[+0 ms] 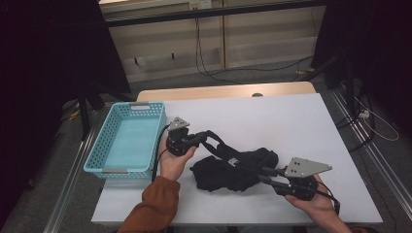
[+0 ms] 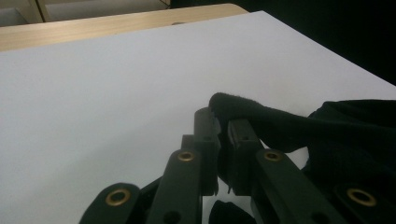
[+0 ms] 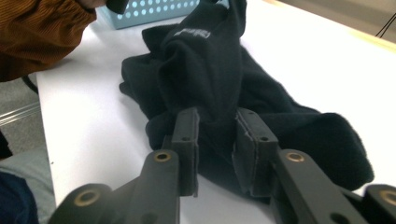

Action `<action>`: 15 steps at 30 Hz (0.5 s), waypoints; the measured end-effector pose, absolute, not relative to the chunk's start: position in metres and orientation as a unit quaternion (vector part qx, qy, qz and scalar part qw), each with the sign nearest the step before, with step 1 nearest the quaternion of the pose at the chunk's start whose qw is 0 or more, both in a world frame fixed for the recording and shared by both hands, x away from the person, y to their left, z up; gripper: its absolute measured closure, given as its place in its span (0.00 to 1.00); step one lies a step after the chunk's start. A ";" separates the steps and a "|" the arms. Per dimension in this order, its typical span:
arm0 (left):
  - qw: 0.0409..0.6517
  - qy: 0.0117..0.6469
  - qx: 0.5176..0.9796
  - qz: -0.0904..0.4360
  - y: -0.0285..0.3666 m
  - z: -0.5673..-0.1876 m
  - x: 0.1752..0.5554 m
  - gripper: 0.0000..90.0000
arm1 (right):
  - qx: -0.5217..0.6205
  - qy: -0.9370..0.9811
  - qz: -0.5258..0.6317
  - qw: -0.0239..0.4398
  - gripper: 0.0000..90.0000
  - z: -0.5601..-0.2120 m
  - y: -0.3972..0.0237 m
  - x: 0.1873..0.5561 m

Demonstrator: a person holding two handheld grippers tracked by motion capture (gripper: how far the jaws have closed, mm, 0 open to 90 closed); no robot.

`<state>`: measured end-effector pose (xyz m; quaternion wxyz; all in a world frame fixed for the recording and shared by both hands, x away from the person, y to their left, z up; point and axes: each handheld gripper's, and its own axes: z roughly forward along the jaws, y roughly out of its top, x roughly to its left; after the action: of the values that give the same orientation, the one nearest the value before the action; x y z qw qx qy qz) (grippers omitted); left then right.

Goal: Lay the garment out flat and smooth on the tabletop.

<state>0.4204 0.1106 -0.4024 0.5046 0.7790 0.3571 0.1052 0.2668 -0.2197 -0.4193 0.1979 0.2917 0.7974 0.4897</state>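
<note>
The black garment (image 1: 233, 170) lies bunched in the lower middle of the high view, on the white table (image 1: 272, 116), with the blue basket (image 1: 127, 141) well apart from its bulk at the left. The left gripper (image 2: 223, 125) is clenched on a thin edge of the cloth, a dark lip poking up between the jaw tips in the centre of its own view. The right gripper (image 3: 217, 126) has a thick fold between its jaws, and the pads seem to press into it, so I judge it is grasping the garment too. The likely trouble is at the left: so little fabric is pinched there that a pull toward the basket, or the weight of the hanging heap, could slip it free. The right's bulky bite may also gather several layers, so the piece would lift as a knot rather than spread. The high view shows the span of cloth drawn between the two tools and the basket's place; the gripper views instead show how much fabric each jaw pair really has. The right gripper view also shows a pale label (image 3: 192, 33) on the cloth and an orange sleeve (image 3: 42, 32) at upper left.
</note>
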 end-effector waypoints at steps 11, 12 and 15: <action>0.525 0.350 0.766 0.123 0.103 -0.391 0.410 0.93 | 0.323 0.756 0.511 0.251 0.96 -0.390 -0.236 0.286; 0.527 0.349 0.765 0.123 0.102 -0.390 0.410 0.93 | 0.326 0.752 0.512 0.257 0.96 -0.387 -0.239 0.288; 0.531 0.349 0.762 0.126 0.101 -0.385 0.410 0.93 | 0.338 0.740 0.514 0.271 0.96 -0.378 -0.248 0.294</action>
<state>0.4096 0.1010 -0.3855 0.5312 0.7619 0.3485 0.1262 0.2939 -0.2477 -0.3778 0.2714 0.3376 0.7403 0.5142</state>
